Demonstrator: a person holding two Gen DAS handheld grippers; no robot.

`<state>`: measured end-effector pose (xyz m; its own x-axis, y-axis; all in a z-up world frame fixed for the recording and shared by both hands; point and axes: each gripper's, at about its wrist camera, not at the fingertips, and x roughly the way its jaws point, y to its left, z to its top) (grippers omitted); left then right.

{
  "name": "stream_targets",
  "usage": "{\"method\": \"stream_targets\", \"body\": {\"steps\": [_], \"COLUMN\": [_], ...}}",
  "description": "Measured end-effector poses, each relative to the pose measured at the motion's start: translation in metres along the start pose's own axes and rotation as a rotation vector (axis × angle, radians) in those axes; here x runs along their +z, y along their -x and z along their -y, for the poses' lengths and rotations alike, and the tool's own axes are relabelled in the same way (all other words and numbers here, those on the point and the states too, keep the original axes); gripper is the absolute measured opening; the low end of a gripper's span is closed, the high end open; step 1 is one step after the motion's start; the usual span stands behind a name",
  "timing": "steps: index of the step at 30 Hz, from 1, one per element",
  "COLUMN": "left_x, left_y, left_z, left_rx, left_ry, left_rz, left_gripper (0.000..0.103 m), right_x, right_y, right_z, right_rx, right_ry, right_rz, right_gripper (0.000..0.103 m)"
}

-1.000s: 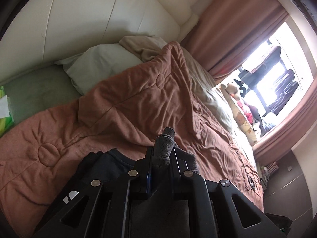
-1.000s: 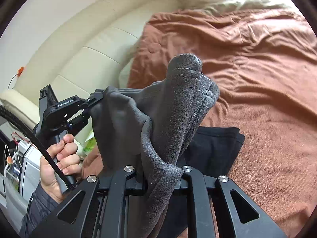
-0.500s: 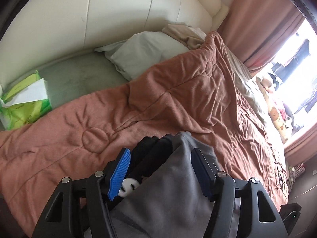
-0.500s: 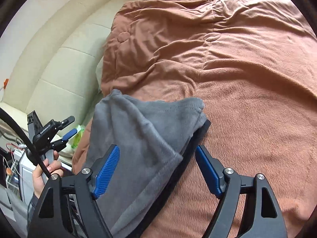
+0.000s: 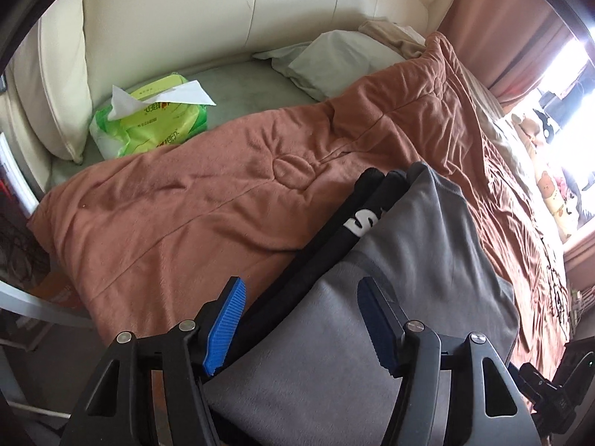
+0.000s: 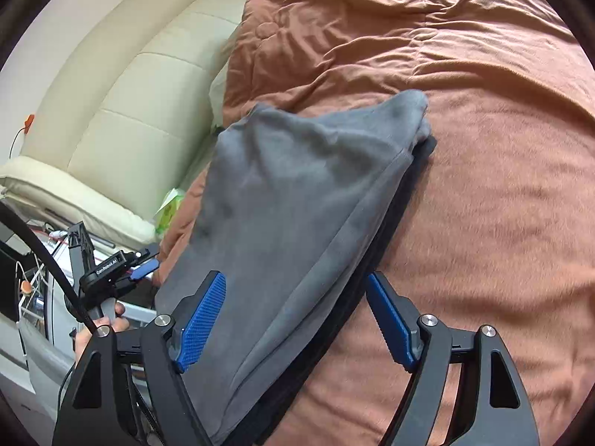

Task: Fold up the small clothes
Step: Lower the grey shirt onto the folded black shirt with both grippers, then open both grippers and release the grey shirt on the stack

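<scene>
Grey fleece garment (image 6: 297,200) is lying folded atop a black folded garment (image 5: 334,245), both resting on the rust-brown quilted bedspread (image 5: 186,200). Left gripper (image 5: 301,327) and right gripper (image 6: 297,319) are both standing released, blue pads straddling the grey fleece without pressing it, the right's jaws having just been narrowing slightly.
</scene>
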<state>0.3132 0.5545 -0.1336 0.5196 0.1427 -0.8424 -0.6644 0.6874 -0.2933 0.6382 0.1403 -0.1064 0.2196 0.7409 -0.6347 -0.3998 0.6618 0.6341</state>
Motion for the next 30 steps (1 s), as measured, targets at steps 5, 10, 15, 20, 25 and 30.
{"method": "stream_targets", "body": {"steps": [5, 10, 15, 20, 25, 30], "left_x": [-0.021, -0.040, -0.051, -0.056, -0.062, -0.067], "left_y": [0.009, 0.007, 0.005, 0.003, -0.001, 0.015], "left_z": [-0.004, -0.012, -0.025, -0.035, -0.035, -0.026], "left_rx": [0.036, 0.067, 0.076, 0.053, 0.068, 0.106], "left_ry": [-0.057, -0.078, -0.066, -0.026, -0.048, -0.075], "left_rz": [-0.040, -0.057, -0.048, -0.047, -0.076, -0.045], "left_gripper": [0.051, 0.046, 0.046, 0.046, 0.017, 0.012], "right_x": [-0.017, -0.036, -0.049, -0.059, -0.059, -0.059], "right_y": [-0.002, -0.006, -0.009, -0.014, -0.022, -0.017], "right_z": [-0.010, -0.022, -0.034, -0.039, -0.039, -0.046], "right_rx": [0.015, 0.019, 0.034, 0.012, -0.011, -0.025], "right_ry": [0.006, 0.015, 0.028, 0.033, 0.040, 0.072], "right_rz": [-0.023, -0.053, -0.079, -0.118, -0.144, -0.143], "right_gripper": [0.062, 0.057, 0.052, 0.042, 0.023, 0.016]}}
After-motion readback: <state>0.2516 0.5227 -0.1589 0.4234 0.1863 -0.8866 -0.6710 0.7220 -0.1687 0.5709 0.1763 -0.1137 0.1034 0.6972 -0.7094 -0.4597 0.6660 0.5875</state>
